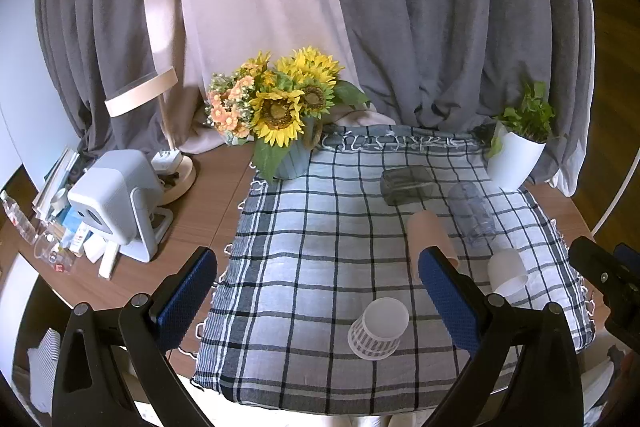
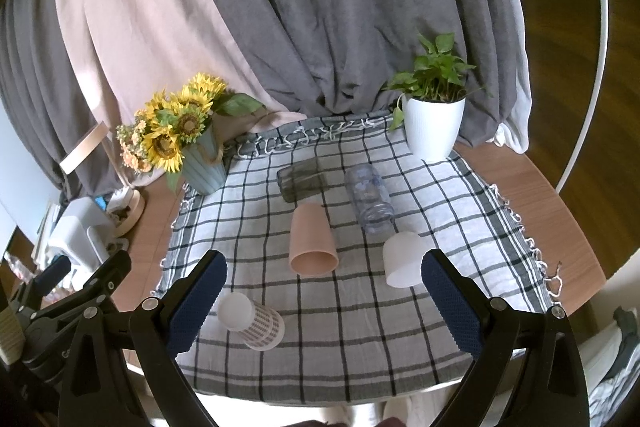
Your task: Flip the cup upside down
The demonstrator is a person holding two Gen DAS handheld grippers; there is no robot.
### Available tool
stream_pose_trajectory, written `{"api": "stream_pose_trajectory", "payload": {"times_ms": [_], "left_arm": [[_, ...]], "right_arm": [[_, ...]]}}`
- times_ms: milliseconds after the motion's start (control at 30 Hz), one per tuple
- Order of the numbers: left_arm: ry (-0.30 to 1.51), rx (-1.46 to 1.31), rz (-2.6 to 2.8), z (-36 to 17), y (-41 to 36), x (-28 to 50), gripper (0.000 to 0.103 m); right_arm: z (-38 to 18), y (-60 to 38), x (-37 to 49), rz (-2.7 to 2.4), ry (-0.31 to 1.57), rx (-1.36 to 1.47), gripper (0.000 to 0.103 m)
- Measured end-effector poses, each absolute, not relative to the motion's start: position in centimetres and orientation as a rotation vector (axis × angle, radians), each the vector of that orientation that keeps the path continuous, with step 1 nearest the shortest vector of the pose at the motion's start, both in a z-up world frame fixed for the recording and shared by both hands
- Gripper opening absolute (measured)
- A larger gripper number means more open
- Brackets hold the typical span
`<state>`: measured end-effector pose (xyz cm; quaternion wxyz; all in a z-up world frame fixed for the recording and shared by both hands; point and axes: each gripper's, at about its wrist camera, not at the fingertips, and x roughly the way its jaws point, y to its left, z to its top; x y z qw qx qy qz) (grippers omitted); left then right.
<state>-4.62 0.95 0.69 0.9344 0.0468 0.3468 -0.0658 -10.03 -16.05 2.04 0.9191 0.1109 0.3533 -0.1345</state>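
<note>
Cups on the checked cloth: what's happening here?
Nothing is held at this moment. Both the left gripper and right gripper hover open above the checked cloth. Five cups lie on their sides: patterned paper cup, pink cup, white cup, clear cup, dark glass.

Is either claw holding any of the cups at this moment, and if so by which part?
Nothing is held. The left claw and right claw are both open above the checked cloth, with the cups lying on it untouched.
</note>
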Motion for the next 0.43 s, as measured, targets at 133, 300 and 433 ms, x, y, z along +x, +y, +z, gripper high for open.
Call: {"api": "stream_pose_trajectory", "payload": {"times_ms": [133,300,433], "left_arm": [[0.708,0.098,-0.138,0.74,0.82,-4.66,0.103],[0.706,0.098,-0.140,0.74,0.82,-4.67,0.103],[0.705,0.098,-0.143,0.76,0.77,-4.63,0.103]], "right_arm": [[2.00,-16.10,-10.11,-0.275,0.728,0.228,0.098],[2.00,-16.00,-10.16,-0.276,0.726,0.228,0.098],[1.97,-15.93,-10.23,-0.277,0.726,0.229,0.098]]}}
